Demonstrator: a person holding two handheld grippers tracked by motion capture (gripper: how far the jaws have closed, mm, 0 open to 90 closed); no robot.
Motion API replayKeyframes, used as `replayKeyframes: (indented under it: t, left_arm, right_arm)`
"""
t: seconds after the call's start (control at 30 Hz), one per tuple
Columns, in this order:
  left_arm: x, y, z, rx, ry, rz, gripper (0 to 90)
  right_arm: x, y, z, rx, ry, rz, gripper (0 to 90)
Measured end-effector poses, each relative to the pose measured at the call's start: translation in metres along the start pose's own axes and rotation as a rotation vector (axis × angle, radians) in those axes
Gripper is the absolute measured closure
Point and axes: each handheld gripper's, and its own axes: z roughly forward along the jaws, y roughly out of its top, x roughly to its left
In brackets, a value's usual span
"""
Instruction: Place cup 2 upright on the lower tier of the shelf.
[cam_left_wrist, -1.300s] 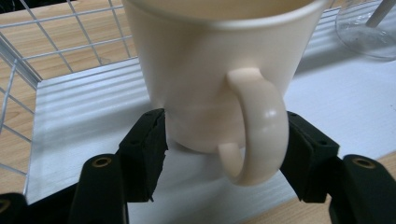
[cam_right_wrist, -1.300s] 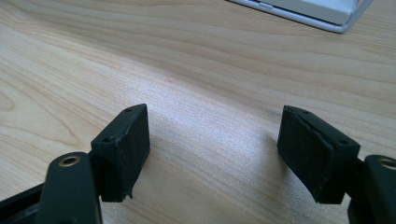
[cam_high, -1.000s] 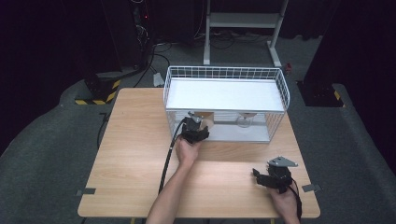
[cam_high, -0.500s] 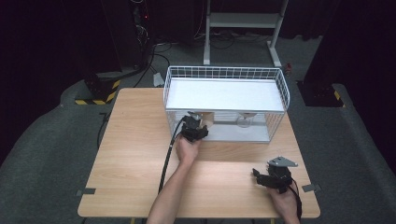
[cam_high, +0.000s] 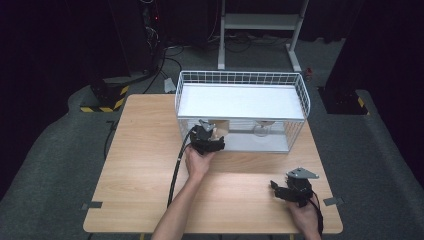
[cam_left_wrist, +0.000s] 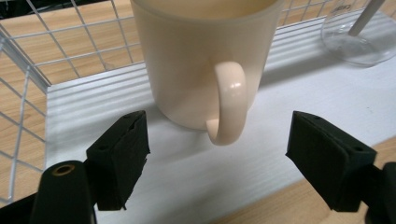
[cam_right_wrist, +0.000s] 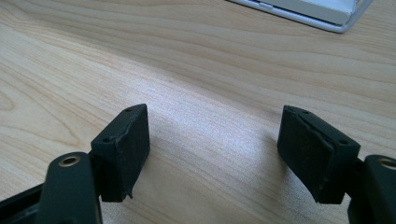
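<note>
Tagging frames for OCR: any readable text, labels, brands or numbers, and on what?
None readable in any of the three views.
Cream mug: plain, no print on the side that shows.
White wire rack: no label.
Glass: no marking.
Yellow-and-black hazard stripes on the floor: a pattern, no words.

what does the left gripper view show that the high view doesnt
Left gripper view alone: the cream mug's handle facing the left gripper, whose jaws have just opened and stand apart from it. High view alone: the right gripper resting on the table. Both: the mug, the glass and the wire rack.
</note>
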Motion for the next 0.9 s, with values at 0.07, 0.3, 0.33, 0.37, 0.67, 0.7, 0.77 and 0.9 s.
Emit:
replayKeyframes:
  t: [0.07, 0.3, 0.33, 0.37, 0.67, 0.7, 0.77, 0.9]
  left_arm:
    - [0.001, -0.001, -0.004, -0.005, -0.009, 0.004, 21.1]
    - [0.003, -0.005, -0.02, -0.039, -0.039, -0.001, 21.4]
    - [0.002, -0.005, -0.021, -0.044, -0.045, -0.005, 21.6]
    - [0.002, -0.006, -0.023, -0.045, -0.045, 0.005, 21.6]
    - [0.007, -0.013, -0.04, -0.067, -0.071, -0.008, 21.8]
    - [0.008, -0.014, -0.042, -0.063, -0.073, -0.011, 21.8]
    - [0.007, -0.017, -0.046, -0.07, -0.079, -0.019, 21.5]
    - [0.009, -0.022, -0.053, -0.094, -0.084, -0.023, 22.7]
  right_arm:
    - [0.0, 0.0, 0.0, 0.001, 0.0, 0.002, 25.2]
    - [0.0, 0.0, 0.0, 0.001, 0.0, 0.002, 25.2]
    - [0.0, 0.0, 0.0, 0.0, 0.0, 0.0, 25.1]
    - [0.0, 0.0, 0.0, 0.001, 0.0, 0.002, 25.2]
    - [0.0, 0.001, 0.0, 0.001, -0.001, 0.0, 25.1]
    - [0.0, 0.001, 0.0, 0.001, -0.001, 0.0, 25.1]
    - [0.0, 0.001, 0.0, 0.001, -0.001, 0.0, 25.1]
    - [0.0, 0.001, 0.0, 0.001, 0.0, 0.0, 25.1]
